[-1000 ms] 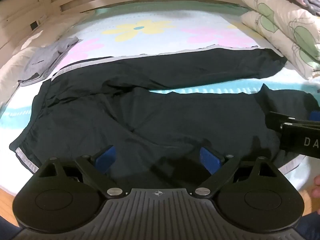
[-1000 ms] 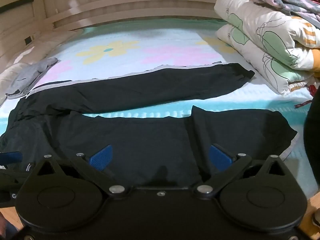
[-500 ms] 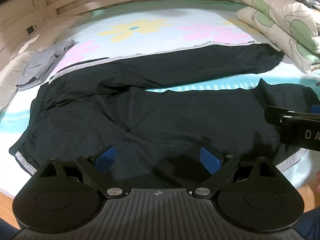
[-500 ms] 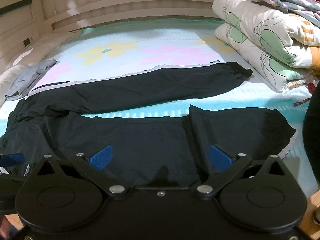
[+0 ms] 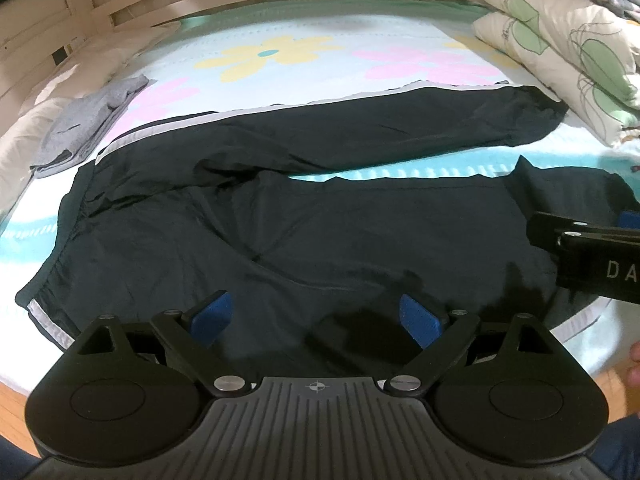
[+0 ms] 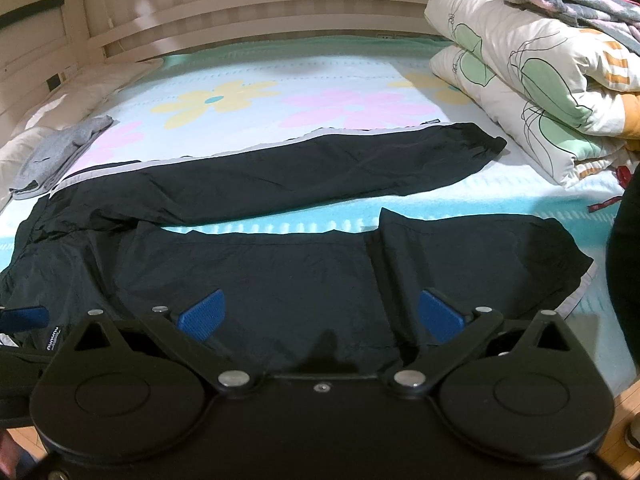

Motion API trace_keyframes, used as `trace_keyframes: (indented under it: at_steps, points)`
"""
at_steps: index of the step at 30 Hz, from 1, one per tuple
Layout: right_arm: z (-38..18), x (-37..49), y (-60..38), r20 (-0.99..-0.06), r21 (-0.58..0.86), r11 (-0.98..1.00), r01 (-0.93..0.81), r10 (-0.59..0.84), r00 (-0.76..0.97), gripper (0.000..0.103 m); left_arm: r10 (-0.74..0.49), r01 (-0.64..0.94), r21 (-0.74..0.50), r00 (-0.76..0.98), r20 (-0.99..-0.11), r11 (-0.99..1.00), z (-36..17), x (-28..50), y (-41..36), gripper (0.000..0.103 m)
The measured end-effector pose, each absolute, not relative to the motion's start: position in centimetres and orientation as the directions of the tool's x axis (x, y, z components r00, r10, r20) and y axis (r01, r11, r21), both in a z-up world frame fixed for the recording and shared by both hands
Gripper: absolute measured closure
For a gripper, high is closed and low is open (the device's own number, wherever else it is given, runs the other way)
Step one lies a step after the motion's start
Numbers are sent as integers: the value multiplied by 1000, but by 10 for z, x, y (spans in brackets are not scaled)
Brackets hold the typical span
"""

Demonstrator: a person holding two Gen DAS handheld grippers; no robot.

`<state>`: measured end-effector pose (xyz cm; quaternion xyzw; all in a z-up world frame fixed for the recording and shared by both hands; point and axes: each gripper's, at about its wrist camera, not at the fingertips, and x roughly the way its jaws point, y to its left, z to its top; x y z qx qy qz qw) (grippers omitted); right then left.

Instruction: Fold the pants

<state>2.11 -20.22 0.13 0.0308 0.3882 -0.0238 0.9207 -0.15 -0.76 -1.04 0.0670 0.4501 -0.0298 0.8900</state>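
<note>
Black pants [image 5: 304, 240] spread flat across the flowered bed [image 5: 280, 52], legs apart, near cuff turned back; left gripper [image 5: 316, 316] and right gripper [image 6: 320, 316] hover above, fingers open and empty; risk: slick fabric slipping or bunching from a shallow pinch

Left view: pants [image 5: 304, 216] and folded duvet [image 5: 560, 40] sit slightly lower in frame, toward 6 o'clock; layout otherwise unaltered
</note>
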Motion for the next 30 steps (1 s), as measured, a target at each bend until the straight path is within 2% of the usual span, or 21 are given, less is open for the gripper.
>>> trace_keyframes:
  at_steps: [30]
  points:
    - [0,21,-203,-716,36,997,69,-23,698,0,10,116,97,591,-807,989,-14,-1,-6,12]
